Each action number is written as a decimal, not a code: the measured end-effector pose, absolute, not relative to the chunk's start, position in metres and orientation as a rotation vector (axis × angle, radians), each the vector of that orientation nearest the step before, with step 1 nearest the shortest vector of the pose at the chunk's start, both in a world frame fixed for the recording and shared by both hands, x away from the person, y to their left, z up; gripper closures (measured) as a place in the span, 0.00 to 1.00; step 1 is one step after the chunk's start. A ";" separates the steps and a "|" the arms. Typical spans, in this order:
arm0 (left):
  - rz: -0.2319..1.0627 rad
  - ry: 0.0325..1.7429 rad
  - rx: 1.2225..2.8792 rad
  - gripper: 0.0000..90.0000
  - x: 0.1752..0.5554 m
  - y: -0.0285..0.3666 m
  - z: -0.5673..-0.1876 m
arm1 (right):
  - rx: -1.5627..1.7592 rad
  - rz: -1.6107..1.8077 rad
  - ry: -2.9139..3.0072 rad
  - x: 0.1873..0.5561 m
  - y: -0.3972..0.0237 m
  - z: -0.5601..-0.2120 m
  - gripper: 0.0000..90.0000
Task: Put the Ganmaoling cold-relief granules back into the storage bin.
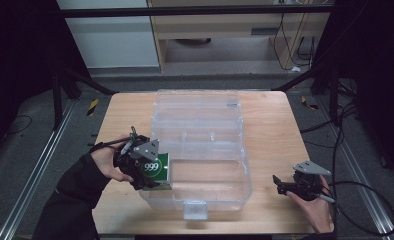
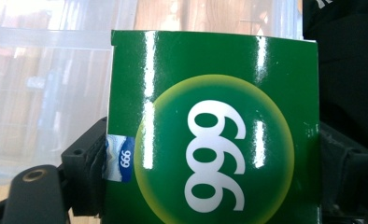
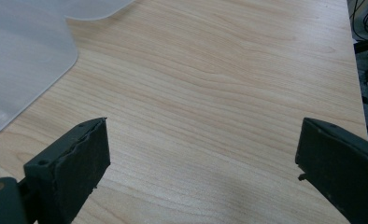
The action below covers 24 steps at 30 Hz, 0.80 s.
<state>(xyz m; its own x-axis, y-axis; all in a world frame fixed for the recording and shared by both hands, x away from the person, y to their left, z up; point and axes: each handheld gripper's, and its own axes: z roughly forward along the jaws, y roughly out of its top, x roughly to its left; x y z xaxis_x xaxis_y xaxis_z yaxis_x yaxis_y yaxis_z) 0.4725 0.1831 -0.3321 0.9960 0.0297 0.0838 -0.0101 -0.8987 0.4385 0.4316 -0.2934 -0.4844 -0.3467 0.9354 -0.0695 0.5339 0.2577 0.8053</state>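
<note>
the left gripper (image 1: 152, 175) is clamped on a green 999 box (image 1: 157, 171) at the open clear plastic organizer's (image 1: 200, 145) near-left corner; placing remains. the right gripper (image 1: 287, 187), jaws apart, waits empty.

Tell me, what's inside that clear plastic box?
The clear box looks empty: its divided compartments show bare plastic. The green carton, held by the left tool, sits at its front left corner and hides what lies behind it there.
</note>
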 end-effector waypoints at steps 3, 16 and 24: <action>0.115 0.012 2.689 0.17 0.474 0.181 -0.335 | 1.326 0.946 1.986 0.432 -0.293 -0.484 0.04; 0.072 0.018 2.698 0.17 0.476 0.177 -0.353 | 1.320 0.946 1.986 0.432 -0.293 -0.485 0.04; 0.064 0.015 2.713 0.17 0.479 0.175 -0.365 | 1.318 0.938 1.988 0.432 -0.293 -0.485 0.04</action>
